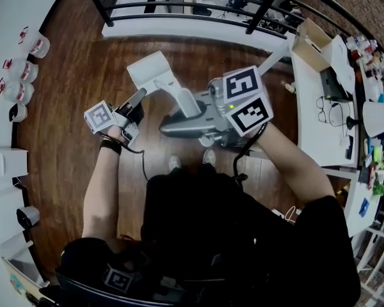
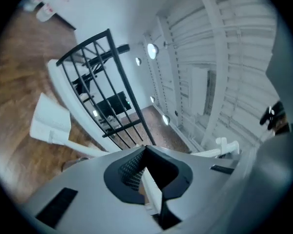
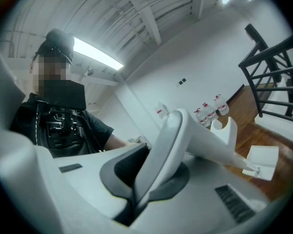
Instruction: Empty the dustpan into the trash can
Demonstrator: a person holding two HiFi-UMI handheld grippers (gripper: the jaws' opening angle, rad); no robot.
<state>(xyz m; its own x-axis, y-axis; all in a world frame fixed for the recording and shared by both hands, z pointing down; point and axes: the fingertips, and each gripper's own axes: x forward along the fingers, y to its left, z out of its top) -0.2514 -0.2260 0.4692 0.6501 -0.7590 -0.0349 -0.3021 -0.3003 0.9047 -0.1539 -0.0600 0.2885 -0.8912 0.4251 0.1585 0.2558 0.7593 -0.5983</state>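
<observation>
- Head view: the white dustpan [image 1: 150, 69] sits over the wooden floor [image 1: 64, 126], its handle running to the right gripper [image 1: 173, 125]. The left gripper [image 1: 138, 100] is just beside it.
- Left gripper view: jaws pressed together, dustpan apart at the left.
- Right gripper view: jaws clamp the dustpan's handle [image 3: 185, 130].

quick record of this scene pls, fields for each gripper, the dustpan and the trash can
left gripper: shut on a thin white strip, what it is unclear
right gripper: shut on the handle
dustpan: white, pan end away from the person, over the wood floor
trash can: not in view
</observation>
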